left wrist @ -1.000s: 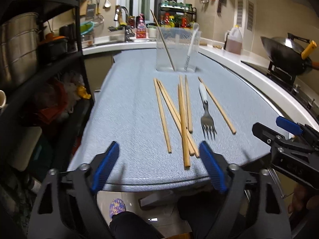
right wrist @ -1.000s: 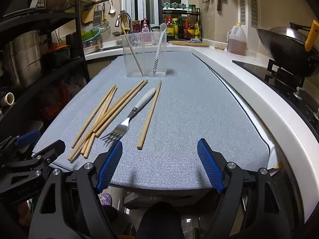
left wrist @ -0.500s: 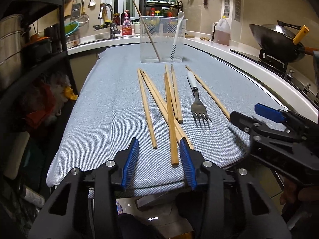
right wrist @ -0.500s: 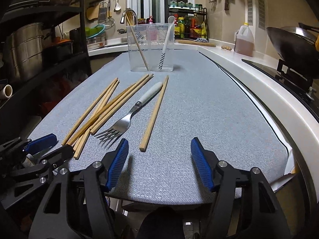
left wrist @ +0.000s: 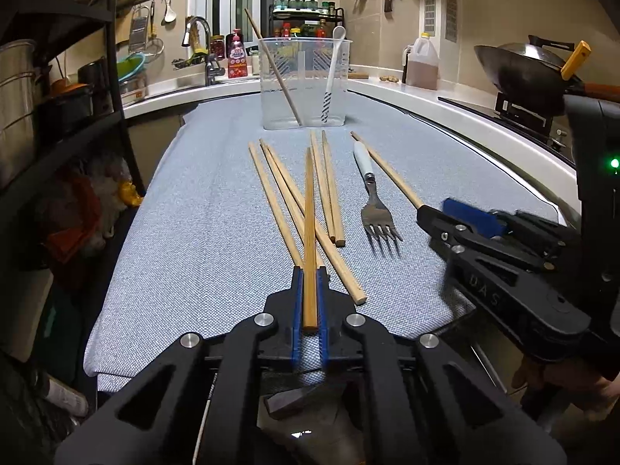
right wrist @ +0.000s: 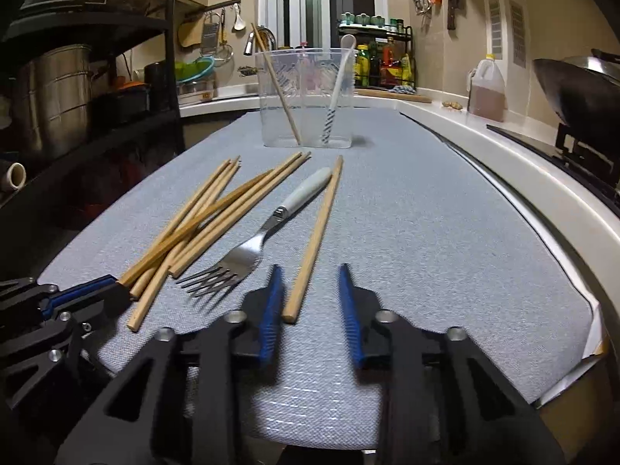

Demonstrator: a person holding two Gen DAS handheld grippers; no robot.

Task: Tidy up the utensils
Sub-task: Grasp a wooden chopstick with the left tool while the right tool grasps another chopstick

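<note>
Held chopstick [left wrist: 309, 232]: clamped at its near end between the blue pads [left wrist: 296, 302] of the left gripper [left wrist: 309, 294]; its shaft runs forward over the other sticks.
Left gripper: clenched on that chopstick, low over the near edge of the cloth.
Lone chopstick [right wrist: 314, 240]: lying flat just right of the fork; its near end sits between the right gripper's pads, close to the left pad [right wrist: 268, 310], with a clear gap to the right pad.
Right gripper [right wrist: 312, 306]: jaws closing, with the lone chopstick's end between them; no pressing contact is seen in the right wrist view.
Loose chopsticks [left wrist: 294, 193]: several are spread and crossed on the cloth, left of the fork.
Fork [left wrist: 374, 201]: lying flat with its white handle toward the container and its tines toward the near edge, between the crossed sticks and the lone chopstick.
Clear container [left wrist: 304, 85]: upright at the far end of the cloth, holding one leaning chopstick [left wrist: 275, 73] and a white spoon [left wrist: 332, 77].
Grey-blue cloth [left wrist: 193, 232]: covers the counter under all utensils.
Surroundings: a wok [left wrist: 523, 73] is noted at right, a black shelf rack [left wrist: 77, 77] at left.
</note>
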